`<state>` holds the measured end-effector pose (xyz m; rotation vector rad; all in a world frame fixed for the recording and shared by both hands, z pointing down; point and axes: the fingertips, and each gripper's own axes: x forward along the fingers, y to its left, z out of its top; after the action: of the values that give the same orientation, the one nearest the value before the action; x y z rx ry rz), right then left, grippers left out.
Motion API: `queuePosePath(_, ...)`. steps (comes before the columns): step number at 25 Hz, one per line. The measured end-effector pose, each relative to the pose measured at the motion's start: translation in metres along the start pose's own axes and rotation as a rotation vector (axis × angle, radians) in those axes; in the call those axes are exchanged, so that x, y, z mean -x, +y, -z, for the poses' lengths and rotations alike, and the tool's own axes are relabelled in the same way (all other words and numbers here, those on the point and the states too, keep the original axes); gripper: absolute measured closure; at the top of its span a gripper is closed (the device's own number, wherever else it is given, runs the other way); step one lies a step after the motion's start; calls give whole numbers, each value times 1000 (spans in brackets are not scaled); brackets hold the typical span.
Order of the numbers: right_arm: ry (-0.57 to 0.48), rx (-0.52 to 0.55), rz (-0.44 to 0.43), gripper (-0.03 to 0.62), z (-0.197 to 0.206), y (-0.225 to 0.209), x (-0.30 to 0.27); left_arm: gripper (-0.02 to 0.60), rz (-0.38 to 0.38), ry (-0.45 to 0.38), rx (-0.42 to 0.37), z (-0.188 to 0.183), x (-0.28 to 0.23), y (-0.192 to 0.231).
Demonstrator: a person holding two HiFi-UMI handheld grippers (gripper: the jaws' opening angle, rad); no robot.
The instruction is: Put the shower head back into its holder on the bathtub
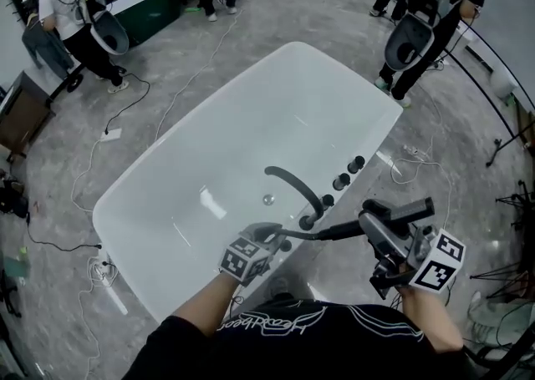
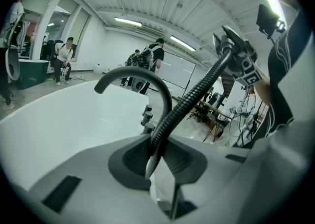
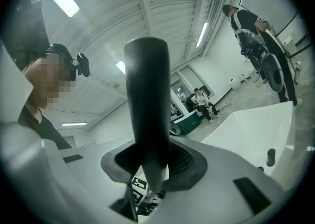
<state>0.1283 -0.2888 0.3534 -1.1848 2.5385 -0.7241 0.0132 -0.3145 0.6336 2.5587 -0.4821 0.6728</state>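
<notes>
In the head view a white bathtub [image 1: 209, 161] fills the middle, with a dark curved spout [image 1: 292, 186] and dark knobs [image 1: 341, 180] on its near rim. A small dark holder [image 1: 308, 222] sits on the rim by the spout's base. My right gripper [image 1: 378, 221] is shut on the dark, stick-shaped shower head [image 1: 411, 208], held just off the tub's near right edge. In the right gripper view the shower head [image 3: 146, 100] stands upright between the jaws of the right gripper [image 3: 150, 169]. My left gripper [image 1: 280, 240] is shut on the black ribbed hose [image 2: 189, 102], which rises from the left gripper [image 2: 155, 156] toward the right one.
Cables [image 1: 125, 111] trail over the grey marbled floor around the tub. People [image 1: 79, 19] with equipment stand at the far left and far right [image 1: 426, 19]. Tripods and gear [image 1: 510, 203] crowd the right side. My own dark-shirted torso [image 1: 309, 341] is at the bottom.
</notes>
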Motion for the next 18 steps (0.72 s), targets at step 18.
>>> queuePosePath(18,150,12,23,476,61,-16,-42,383,48,200,40,89,-3,-1)
